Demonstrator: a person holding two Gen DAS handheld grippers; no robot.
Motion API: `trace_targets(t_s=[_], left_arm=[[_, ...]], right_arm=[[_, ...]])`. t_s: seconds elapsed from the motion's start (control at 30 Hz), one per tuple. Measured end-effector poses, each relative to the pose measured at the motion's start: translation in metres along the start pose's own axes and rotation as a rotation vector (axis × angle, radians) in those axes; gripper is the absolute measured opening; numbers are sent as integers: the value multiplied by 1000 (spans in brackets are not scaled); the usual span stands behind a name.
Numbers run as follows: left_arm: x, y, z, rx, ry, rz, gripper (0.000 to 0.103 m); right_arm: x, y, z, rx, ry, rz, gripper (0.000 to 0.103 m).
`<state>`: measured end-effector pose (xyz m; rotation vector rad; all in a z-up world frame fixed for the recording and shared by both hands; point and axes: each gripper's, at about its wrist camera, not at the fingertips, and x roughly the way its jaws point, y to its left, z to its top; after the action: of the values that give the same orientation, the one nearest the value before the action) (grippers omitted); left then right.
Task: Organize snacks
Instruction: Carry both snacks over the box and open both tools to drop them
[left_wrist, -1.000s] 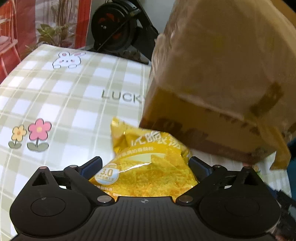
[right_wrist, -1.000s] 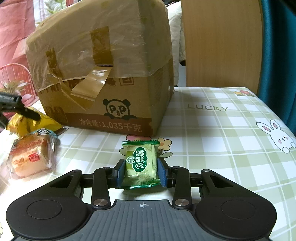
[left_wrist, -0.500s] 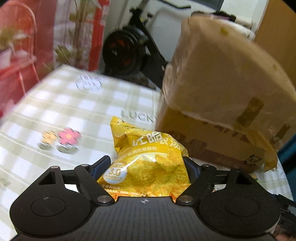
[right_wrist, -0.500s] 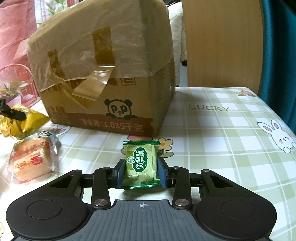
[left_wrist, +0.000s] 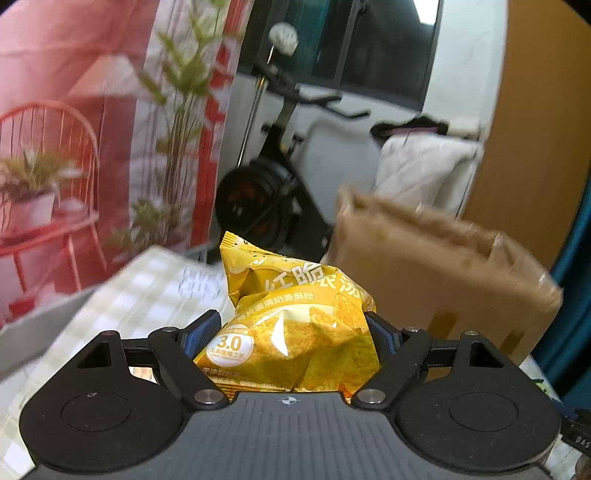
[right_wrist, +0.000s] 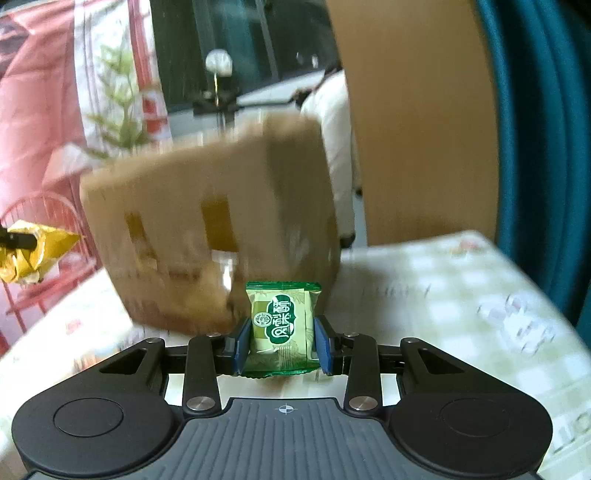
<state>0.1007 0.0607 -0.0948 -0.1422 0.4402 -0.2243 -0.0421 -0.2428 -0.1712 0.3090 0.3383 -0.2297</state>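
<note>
Above the checked desk (right_wrist: 461, 295), the left hand-held gripper (left_wrist: 291, 332) squeezes a yellow snack bag (left_wrist: 291, 325). Beside it, the right hand-held gripper (right_wrist: 282, 345) pinches a green packet (right_wrist: 282, 325) before the cardboard box (right_wrist: 221, 229).

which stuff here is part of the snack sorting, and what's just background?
In play:
- yellow chip bag, clamped in left claw
- green snack packet, clamped in right claw
- cardboard box on the checked table

Background:
- exercise bike
- red chair backdrop
- teal curtain
</note>
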Motion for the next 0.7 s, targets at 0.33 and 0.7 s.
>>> trace_targets(t_s=[0.33,0.7], left_arm=[[8,-59,68,86,-135,-98,85],[114,-133,99,153,-10,-99,85]], right_arm=[[-15,12,107,-55,-206,13,33],[92,53,184,-134,-59,-3,33]])
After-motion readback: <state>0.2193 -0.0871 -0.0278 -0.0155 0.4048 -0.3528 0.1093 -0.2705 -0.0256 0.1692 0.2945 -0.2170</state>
